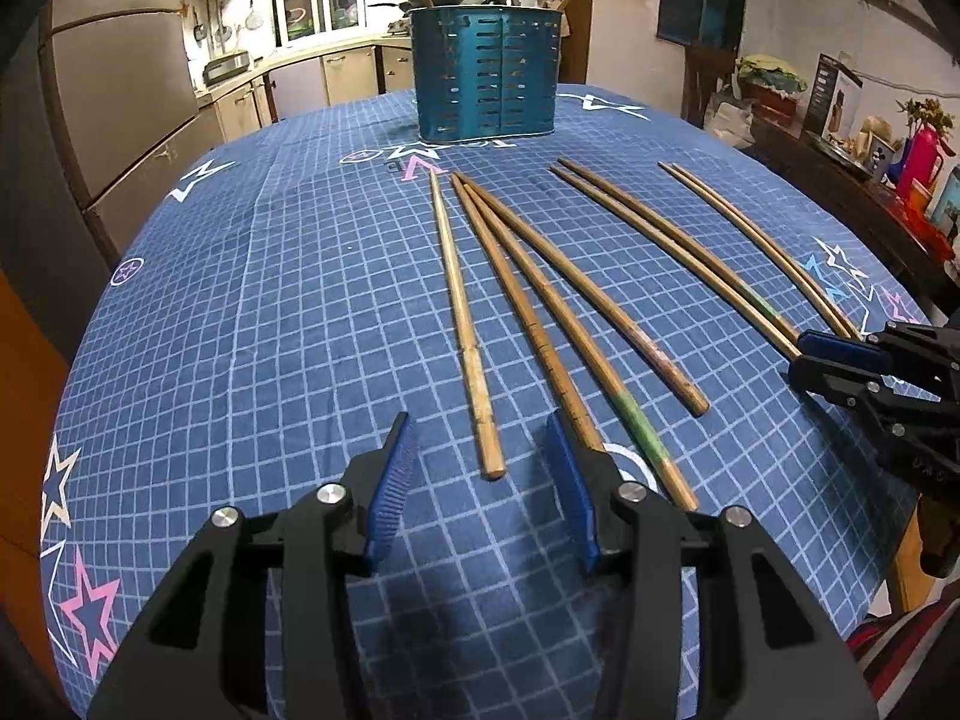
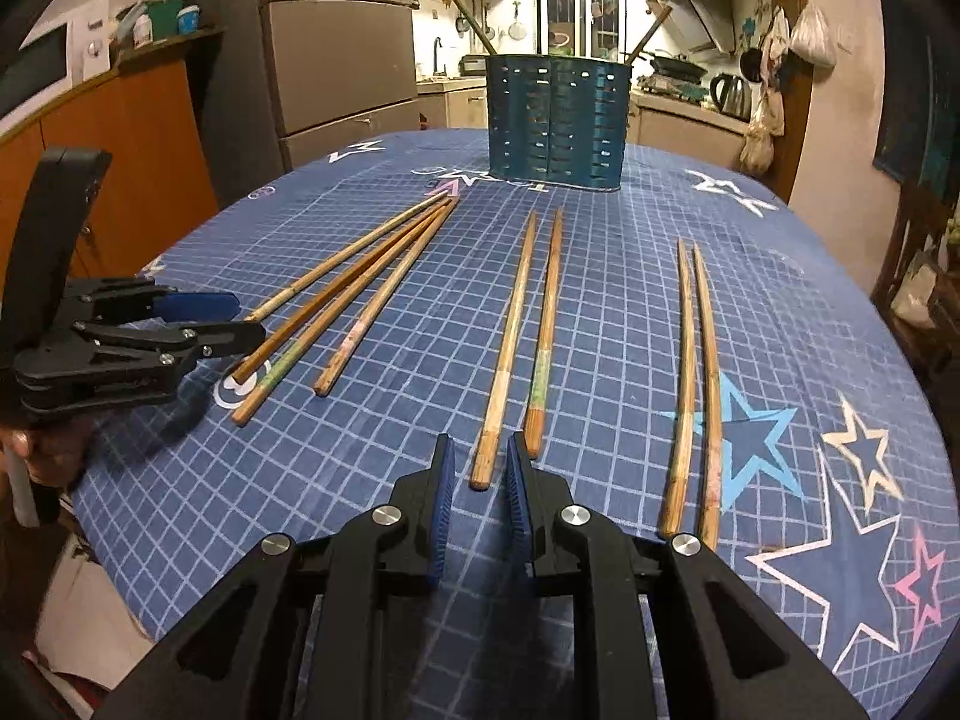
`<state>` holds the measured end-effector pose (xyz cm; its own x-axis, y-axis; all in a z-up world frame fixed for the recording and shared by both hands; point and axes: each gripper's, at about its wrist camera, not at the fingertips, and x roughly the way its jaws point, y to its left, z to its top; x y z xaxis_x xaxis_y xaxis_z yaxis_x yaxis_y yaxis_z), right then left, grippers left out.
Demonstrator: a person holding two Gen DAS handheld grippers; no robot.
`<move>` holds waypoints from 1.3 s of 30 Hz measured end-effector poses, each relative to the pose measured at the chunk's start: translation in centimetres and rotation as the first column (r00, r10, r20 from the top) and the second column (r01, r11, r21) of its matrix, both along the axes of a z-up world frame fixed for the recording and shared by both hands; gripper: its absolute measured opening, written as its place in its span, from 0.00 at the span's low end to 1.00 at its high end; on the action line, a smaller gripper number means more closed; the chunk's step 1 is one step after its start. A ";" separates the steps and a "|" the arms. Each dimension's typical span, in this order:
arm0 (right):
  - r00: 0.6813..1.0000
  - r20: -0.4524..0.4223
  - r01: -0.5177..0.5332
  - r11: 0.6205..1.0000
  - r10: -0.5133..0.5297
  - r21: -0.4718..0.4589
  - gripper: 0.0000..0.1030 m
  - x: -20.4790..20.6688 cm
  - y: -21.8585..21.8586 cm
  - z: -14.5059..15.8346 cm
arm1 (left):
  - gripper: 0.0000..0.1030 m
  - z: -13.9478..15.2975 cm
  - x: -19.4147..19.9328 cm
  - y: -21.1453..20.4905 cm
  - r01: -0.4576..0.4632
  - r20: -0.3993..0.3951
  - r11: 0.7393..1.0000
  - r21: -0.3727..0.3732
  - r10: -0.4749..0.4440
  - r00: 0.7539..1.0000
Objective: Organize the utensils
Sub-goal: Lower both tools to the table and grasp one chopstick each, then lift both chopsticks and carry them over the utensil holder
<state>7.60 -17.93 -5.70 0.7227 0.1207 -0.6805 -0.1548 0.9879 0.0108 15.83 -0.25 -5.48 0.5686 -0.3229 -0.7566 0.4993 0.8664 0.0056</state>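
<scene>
Several wooden chopsticks lie on the blue grid tablecloth [image 1: 240, 324] in three groups. A blue slotted utensil holder [image 1: 486, 75] stands at the far end, also in the right wrist view [image 2: 558, 120], with two sticks in it. My left gripper [image 1: 480, 450] is open and empty, just short of the near end of the leftmost chopstick [image 1: 465, 336]. My right gripper [image 2: 478, 468] is partly open and empty, its jaws on either side of the near end of a middle-pair chopstick [image 2: 504, 360]. A third pair [image 2: 696, 384] lies to its right.
Kitchen cabinets and a fridge [image 1: 120, 102] stand behind the table. A cluttered side shelf [image 1: 870, 162] is at the right. An orange cabinet [image 2: 120, 180] is at the left in the right wrist view. The table edge curves close on both sides.
</scene>
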 end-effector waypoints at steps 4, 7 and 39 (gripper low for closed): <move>1.000 0.010 -0.005 1.000 0.005 -0.001 0.10 -0.2 0.2 -0.1 | 0.16 0.0 -0.6 -0.8 0.043 0.022 0.999 0.015 -0.043 0.999; 1.000 0.014 -0.002 1.000 0.002 0.003 0.09 -0.2 0.3 -0.1 | 0.08 -0.1 -0.5 -0.6 0.036 0.007 0.999 -0.010 -0.036 0.999; 0.833 0.552 -0.118 0.988 0.046 0.095 0.08 -5.7 -5.3 21.3 | 0.05 20.0 -7.4 3.9 -0.092 0.419 0.948 -0.304 0.220 0.881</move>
